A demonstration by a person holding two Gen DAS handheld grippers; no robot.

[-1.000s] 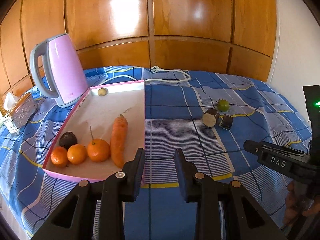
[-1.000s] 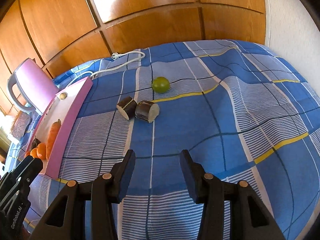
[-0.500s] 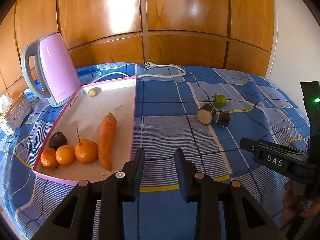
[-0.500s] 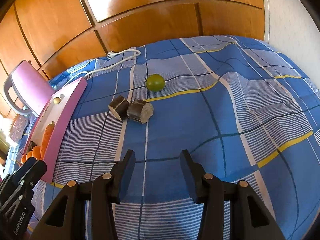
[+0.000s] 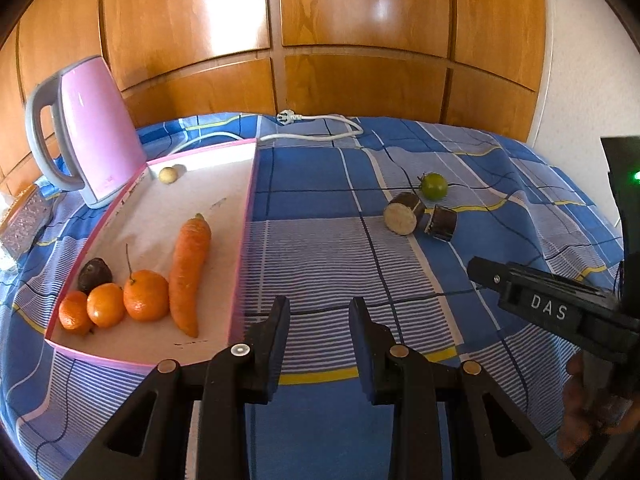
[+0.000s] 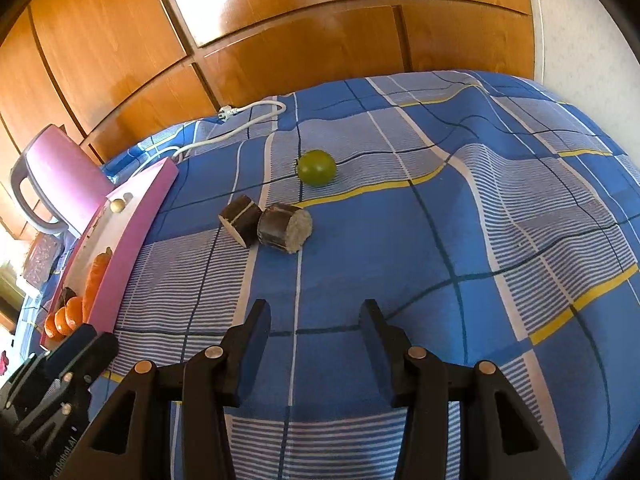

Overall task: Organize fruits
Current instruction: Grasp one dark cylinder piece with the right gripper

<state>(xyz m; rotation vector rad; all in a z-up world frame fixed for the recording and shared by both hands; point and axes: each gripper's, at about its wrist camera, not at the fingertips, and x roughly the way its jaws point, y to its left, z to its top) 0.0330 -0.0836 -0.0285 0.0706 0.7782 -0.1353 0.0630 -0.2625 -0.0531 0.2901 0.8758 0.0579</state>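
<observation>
A pink-rimmed tray (image 5: pixel 242 240) holds a carrot (image 5: pixel 187 268), three oranges (image 5: pixel 145 295), a dark fruit (image 5: pixel 94 274) and a small pale fruit (image 5: pixel 168 175). A green lime (image 5: pixel 434 185) (image 6: pixel 316 167) and two dark cut pieces (image 5: pixel 404 213) (image 6: pixel 285 228) lie on the blue checked cloth to the tray's right. My left gripper (image 5: pixel 319 330) is open and empty, above the cloth near the tray's front right corner. My right gripper (image 6: pixel 316 338) is open and empty, short of the cut pieces.
A pink kettle (image 5: pixel 90 132) stands behind the tray's left side. A white cord with plug (image 5: pixel 316 126) lies at the back. A wooden panel wall (image 5: pixel 320 40) rises behind, a white wall (image 5: pixel 580 60) at right. A patterned box (image 5: pixel 24 224) sits far left.
Both grippers have shifted slightly. In the right wrist view the lime and cut pieces have come nearer. Jaws unchanged.
</observation>
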